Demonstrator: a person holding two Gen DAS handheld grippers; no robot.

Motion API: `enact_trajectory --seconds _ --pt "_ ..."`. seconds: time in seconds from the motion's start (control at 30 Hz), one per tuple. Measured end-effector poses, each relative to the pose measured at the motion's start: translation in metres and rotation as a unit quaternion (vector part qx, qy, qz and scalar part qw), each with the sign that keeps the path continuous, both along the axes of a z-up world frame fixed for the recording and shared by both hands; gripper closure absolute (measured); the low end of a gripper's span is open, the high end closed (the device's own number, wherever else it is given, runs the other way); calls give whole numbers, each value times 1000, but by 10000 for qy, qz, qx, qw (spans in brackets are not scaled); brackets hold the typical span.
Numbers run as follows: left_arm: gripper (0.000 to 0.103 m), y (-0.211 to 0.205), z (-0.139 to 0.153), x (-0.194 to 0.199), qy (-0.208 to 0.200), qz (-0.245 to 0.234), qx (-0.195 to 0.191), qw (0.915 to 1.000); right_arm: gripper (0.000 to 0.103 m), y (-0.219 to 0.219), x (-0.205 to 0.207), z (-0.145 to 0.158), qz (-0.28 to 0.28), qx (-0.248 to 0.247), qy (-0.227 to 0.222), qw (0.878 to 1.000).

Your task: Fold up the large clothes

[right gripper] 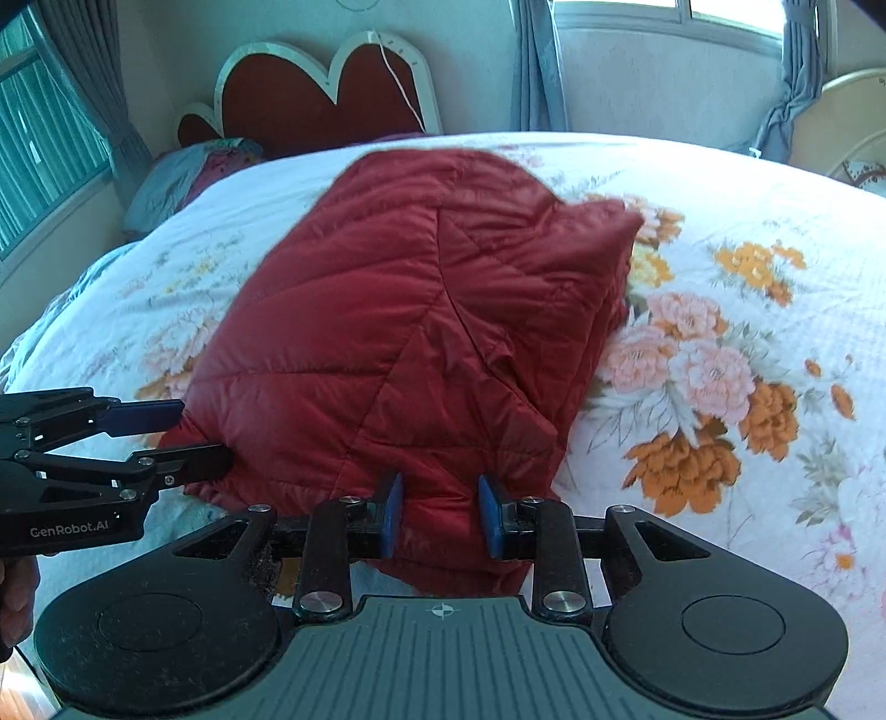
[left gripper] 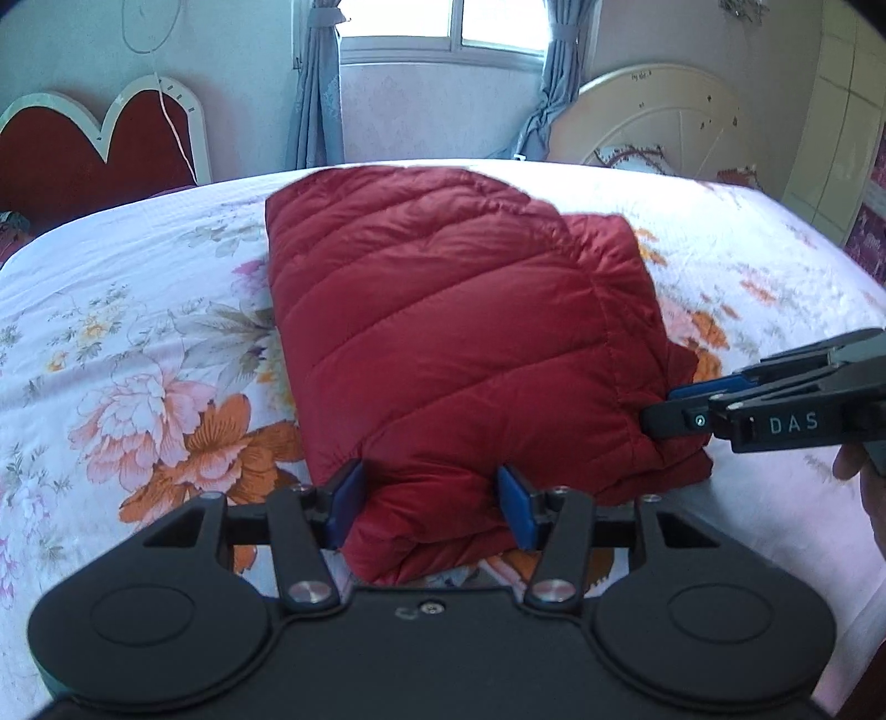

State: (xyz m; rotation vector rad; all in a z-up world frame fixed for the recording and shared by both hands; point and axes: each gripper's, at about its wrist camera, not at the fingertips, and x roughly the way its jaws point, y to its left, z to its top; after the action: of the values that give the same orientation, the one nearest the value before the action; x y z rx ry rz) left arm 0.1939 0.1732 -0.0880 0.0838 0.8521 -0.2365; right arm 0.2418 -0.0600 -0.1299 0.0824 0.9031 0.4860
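Observation:
A dark red quilted down jacket (left gripper: 443, 310) lies folded into a thick bundle in the middle of the bed. In the left wrist view my left gripper (left gripper: 432, 504) is shut on the bundle's near edge, with padded fabric bulging between the blue pads (left gripper: 346, 498). My right gripper (left gripper: 659, 407) comes in from the right and pinches the near right corner. In the right wrist view the jacket (right gripper: 387, 332) fills the centre, and my right gripper (right gripper: 440, 515) is shut on its near hem. My left gripper (right gripper: 194, 437) clamps the left corner there.
The bed carries a white floral sheet (left gripper: 138, 343). A red heart-shaped headboard (right gripper: 326, 94) and a pillow (right gripper: 183, 177) are at the far left. A window (left gripper: 443, 33) with grey curtains, a cream round panel (left gripper: 653, 116) and a wardrobe (left gripper: 830, 138) stand beyond the bed.

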Motion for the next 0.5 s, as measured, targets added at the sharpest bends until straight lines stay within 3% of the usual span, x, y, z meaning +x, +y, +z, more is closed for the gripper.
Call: enact_trajectory --seconds 0.1,0.27,0.5 --pt "52 3 13 1 -21 -49 -49 10000 74 -6 -1 12 -32 122 -105 9999" --pt "51 22 43 28 -606 120 -592 9963 74 -28 19 47 -377 468 -825 9948" --pt "51 27 21 111 -371 92 -699 9968 75 -28 95 32 -658 426 -611 9951"
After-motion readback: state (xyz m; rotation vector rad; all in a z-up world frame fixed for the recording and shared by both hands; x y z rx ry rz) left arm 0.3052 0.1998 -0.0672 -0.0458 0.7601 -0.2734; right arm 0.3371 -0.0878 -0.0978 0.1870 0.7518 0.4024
